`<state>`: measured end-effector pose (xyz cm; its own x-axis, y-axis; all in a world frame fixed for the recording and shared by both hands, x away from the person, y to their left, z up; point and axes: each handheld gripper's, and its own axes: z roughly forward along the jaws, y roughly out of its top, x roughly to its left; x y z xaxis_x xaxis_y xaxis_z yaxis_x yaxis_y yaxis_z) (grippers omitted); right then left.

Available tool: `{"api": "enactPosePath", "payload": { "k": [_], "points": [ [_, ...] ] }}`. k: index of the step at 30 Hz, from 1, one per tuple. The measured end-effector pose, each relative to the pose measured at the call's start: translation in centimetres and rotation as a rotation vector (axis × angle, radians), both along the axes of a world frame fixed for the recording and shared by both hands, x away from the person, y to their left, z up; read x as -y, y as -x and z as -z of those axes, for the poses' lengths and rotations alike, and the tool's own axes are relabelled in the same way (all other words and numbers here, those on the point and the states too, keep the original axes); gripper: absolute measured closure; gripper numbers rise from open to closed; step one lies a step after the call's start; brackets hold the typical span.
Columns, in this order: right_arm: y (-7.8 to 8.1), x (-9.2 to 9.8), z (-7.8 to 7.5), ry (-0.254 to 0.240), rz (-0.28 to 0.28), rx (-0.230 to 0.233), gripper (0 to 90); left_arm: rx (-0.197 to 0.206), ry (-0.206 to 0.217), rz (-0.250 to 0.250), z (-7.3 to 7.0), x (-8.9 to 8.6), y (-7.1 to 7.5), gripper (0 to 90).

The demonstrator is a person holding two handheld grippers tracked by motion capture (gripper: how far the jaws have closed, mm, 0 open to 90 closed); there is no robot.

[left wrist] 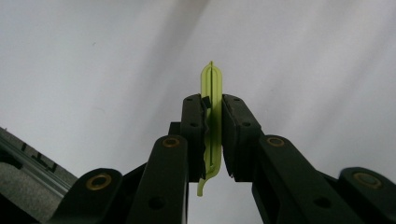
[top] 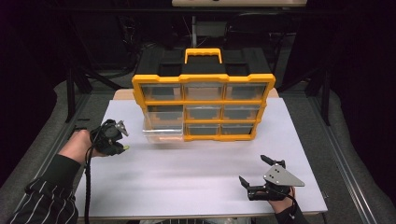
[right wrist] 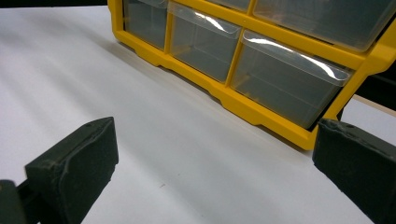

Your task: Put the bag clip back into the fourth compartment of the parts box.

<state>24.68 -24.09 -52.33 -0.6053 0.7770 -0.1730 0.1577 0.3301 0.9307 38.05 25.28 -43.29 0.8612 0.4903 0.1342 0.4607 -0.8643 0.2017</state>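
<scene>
When looked at from above, clenches the left gripper [top: 120, 145] on a thin green strip [top: 125, 149], held over the sheet [top: 196, 182] left of the organizer [top: 203, 101], just beside its pulled-out drawer [top: 162, 133]. Rests the right gripper [top: 253, 168] released, jaws spread, well in front of the organizer's right end. Risks catching the strip on the drawer's clear front lip if brought in low or skewed. Leaves nothing else between strip and organizer; keeps dark stands and cables behind the organizer, out of the way.

Along the left gripper [left wrist: 212, 100] itself, pinches the strip [left wrist: 212, 81] edge-on between both pads [left wrist: 192, 121], tip poking out beyond them, tail hanging below. Looks like a narrow hold on a slick, springy piece: may twist or slide out if pressed against the organizer at an angle, and may buckle if pushed tip first.

Along the right gripper [right wrist: 215, 140], looks between wide jaws, nothing in them, at the organizer [right wrist: 261, 112] and its lower drawers [right wrist: 280, 79], all shut here. Stands clear of the strip's path. May let the organizer slide across the smooth sheet if shoved from the left with nothing bracing it; sits well placed to steady the right end.
</scene>
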Motion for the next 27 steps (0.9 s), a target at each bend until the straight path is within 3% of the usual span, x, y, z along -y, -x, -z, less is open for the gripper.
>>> {"api": "enactPosePath", "payload": {
  "k": [16,27],
  "points": [
    [0.0,0.1,0.0,0.003,0.001,-0.005,0.0,0.017,-0.053,0.023,-2.5,0.4,-1.0,79.9],
    [0.0,0.1,0.0,0.006,0.002,-0.008,0.0,0.066,-0.07,0.039,-5.0,0.6,-1.1,80.0]
  ]
}}
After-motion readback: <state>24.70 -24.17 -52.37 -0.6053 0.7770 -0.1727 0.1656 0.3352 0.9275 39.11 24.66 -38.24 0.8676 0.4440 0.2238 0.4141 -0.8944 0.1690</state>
